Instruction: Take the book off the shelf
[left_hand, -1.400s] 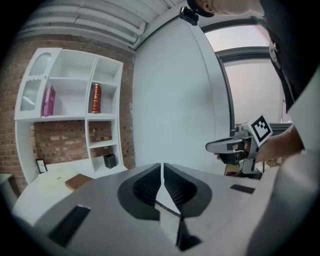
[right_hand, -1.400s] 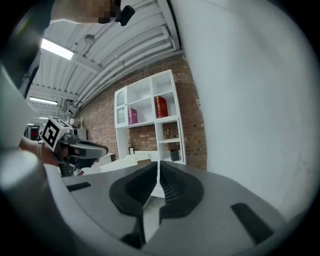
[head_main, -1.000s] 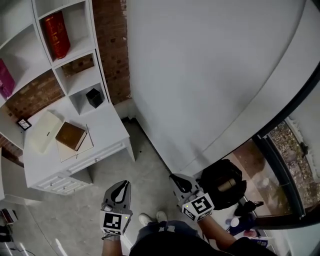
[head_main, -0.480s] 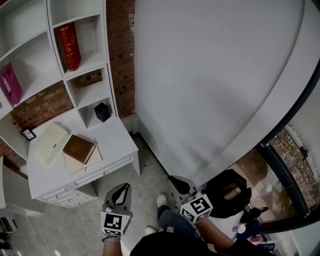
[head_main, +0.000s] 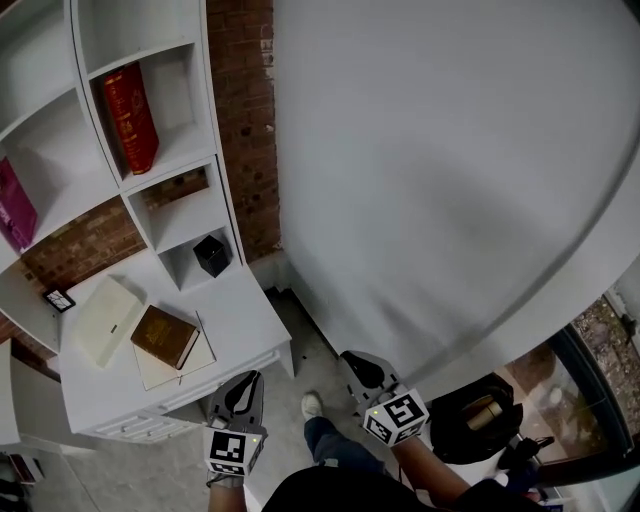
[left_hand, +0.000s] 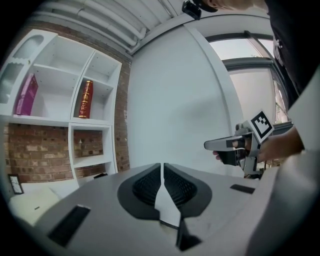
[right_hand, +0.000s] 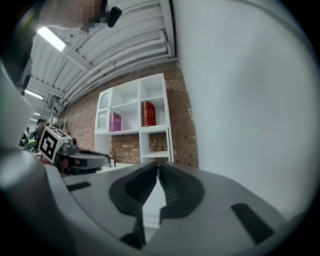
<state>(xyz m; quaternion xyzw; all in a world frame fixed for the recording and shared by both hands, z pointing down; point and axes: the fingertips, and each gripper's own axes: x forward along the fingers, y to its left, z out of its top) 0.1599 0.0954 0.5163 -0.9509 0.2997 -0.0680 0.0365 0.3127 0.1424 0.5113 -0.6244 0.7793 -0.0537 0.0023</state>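
Note:
A red book (head_main: 130, 118) stands upright in an upper cubby of the white shelf unit (head_main: 215, 180); the same red book (left_hand: 85, 99) shows in the left gripper view, and it (right_hand: 148, 113) shows small in the right gripper view. Further left on the shelf leans a magenta book (head_main: 15, 205). A brown book (head_main: 165, 336) lies on the white desk (head_main: 250, 325) below. My left gripper (head_main: 249, 380) and right gripper (head_main: 353, 358) are held low near my body, far from the shelf. Both are shut with nothing between their jaws.
On the desk also lie a cream box (head_main: 105, 318) and a small framed object (head_main: 58, 299); a black cube (head_main: 211, 255) sits in the lowest cubby. A big white curved wall (head_main: 450, 150) fills the right. A black bag (head_main: 485, 418) stands on the floor at the right.
The shelf and desk have shifted right and grown in the head view as I step closer. Both grippers have stayed shut and low.

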